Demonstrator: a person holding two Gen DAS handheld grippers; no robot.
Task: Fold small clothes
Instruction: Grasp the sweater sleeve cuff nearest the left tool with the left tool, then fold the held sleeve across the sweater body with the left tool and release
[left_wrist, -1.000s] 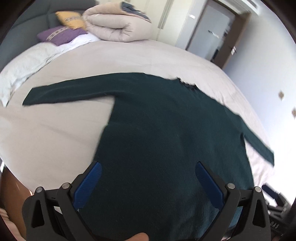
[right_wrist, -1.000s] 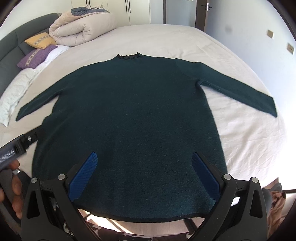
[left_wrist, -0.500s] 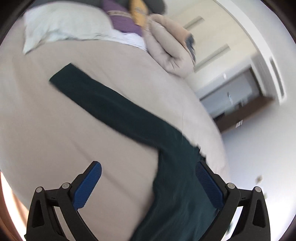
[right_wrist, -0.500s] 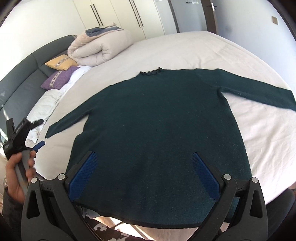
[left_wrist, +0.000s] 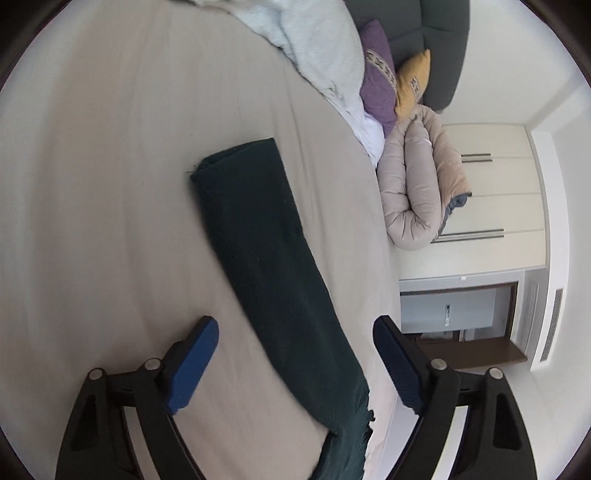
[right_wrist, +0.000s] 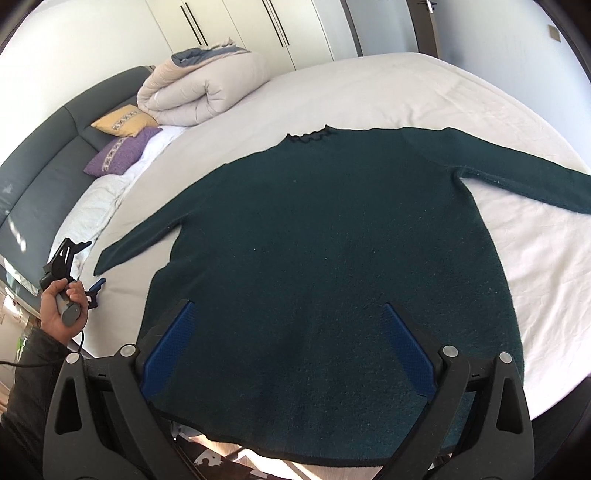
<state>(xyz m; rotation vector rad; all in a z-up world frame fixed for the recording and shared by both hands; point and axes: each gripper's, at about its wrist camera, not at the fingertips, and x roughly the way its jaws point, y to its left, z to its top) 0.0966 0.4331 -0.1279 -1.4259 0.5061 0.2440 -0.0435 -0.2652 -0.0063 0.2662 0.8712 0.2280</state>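
A dark green sweater (right_wrist: 325, 258) lies flat on the bed with both sleeves spread out. In the left wrist view only its left sleeve (left_wrist: 266, 254) shows, running away from me to its cuff. My left gripper (left_wrist: 295, 332) is open and empty, hovering over that sleeve near the shoulder end; it also shows in the right wrist view (right_wrist: 90, 275), held by a hand just off the cuff. My right gripper (right_wrist: 288, 314) is open and empty above the sweater's lower body, near the hem.
The bed (right_wrist: 424, 92) has a beige sheet. A rolled beige duvet (right_wrist: 199, 88), a yellow cushion (right_wrist: 123, 120), a purple cushion (right_wrist: 122, 155) and a white pillow (right_wrist: 96, 206) lie by the dark headboard. Wardrobes and a door stand behind.
My left gripper has swung from over the sweater's body out along the left sleeve, rolling as it went. My right gripper has shifted a little and still looks over the sweater's body.
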